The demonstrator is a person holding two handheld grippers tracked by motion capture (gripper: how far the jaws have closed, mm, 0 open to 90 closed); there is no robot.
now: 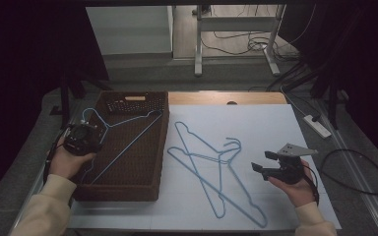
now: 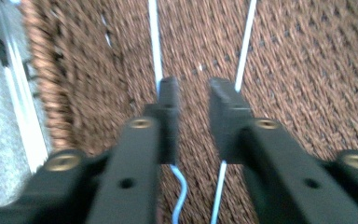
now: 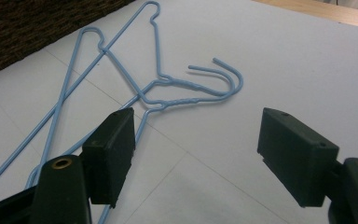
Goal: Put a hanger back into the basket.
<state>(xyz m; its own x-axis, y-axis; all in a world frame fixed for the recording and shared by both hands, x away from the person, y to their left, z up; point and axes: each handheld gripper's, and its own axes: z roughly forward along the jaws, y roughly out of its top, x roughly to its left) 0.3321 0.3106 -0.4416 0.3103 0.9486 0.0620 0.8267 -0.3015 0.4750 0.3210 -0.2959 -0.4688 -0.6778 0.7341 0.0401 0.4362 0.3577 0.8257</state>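
On the white tabletop [image 1: 275, 128] beside the brown woven basket [image 1: 128, 189], two crossed blue wire hangers [image 1: 211, 167] lie just left of your right gripper [image 3: 196, 140], long bars running toward you, hooks pointing at its widely spread jaws. Your left gripper [image 2: 193, 91], jaws parted and pinching nothing, hangs over the hanger in the basket [image 1: 128, 132]. Your right hand is nearer the pair.

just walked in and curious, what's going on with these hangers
A person is moving blue wire hangers from the table into a brown woven basket. The left gripper hovers over the basket with its jaws slightly apart, on either side of nothing; one hanger lies inside beneath it. The right gripper waits with jaws wide open, aimed at two crossed hangers on the white table.
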